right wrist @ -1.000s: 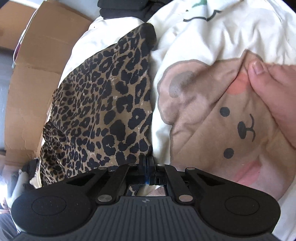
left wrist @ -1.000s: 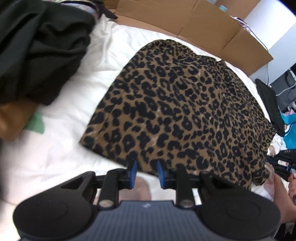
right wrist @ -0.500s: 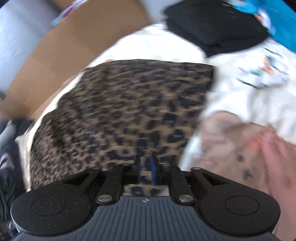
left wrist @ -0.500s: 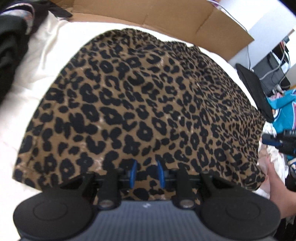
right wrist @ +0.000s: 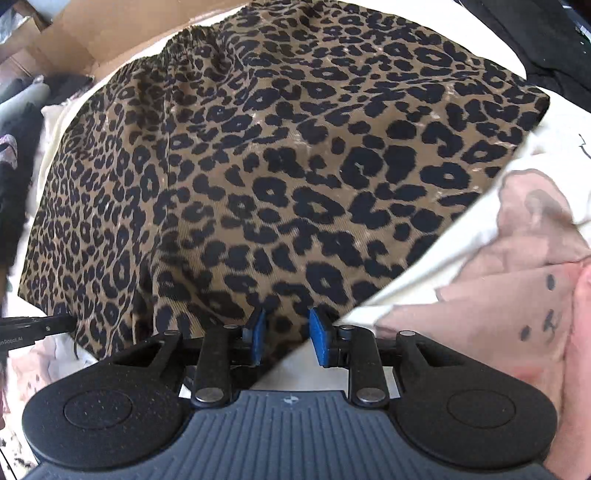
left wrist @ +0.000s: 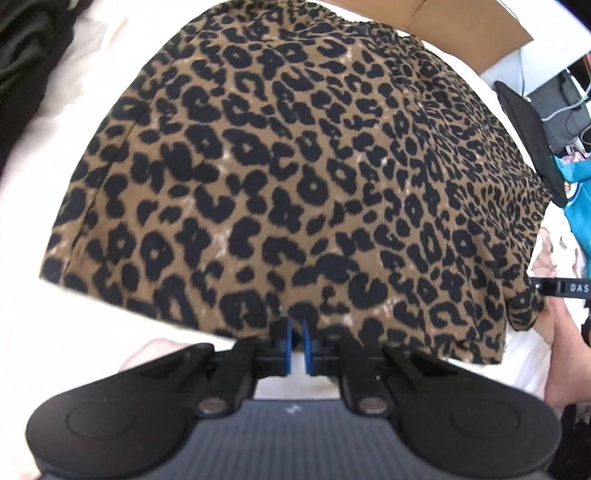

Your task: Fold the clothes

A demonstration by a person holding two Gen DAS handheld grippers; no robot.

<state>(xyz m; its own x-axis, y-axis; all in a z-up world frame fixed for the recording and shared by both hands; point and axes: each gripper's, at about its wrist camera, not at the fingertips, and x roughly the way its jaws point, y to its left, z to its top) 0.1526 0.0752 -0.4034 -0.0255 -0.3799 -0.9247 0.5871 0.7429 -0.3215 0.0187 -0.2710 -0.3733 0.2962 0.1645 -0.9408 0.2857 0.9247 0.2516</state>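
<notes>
A leopard-print garment (left wrist: 295, 166) lies spread flat on a white sheet (left wrist: 55, 332); its gathered waistband is at the far side. My left gripper (left wrist: 295, 332) is at the near hem, its jaws closing with the hem's edge at the tips and a thin gap still showing between the blue pads. In the right wrist view the same garment (right wrist: 277, 166) fills the frame. My right gripper (right wrist: 286, 325) is at another edge of it, jaws opening, with the cloth lying loose between the parted pads.
A white cloth with a pink bear print (right wrist: 517, 277) lies beside the garment, with a hand (right wrist: 580, 332) on it. Cardboard (left wrist: 461, 29) stands behind the bed. Black clothes (left wrist: 22, 55) are piled at the far left. A teal item (left wrist: 576, 206) and cables sit at the right.
The left gripper moved in over the garment to its near hem and narrowed its jaws. The right gripper let go of the garment's edge, rolled and swung across, and its jaws parted.
</notes>
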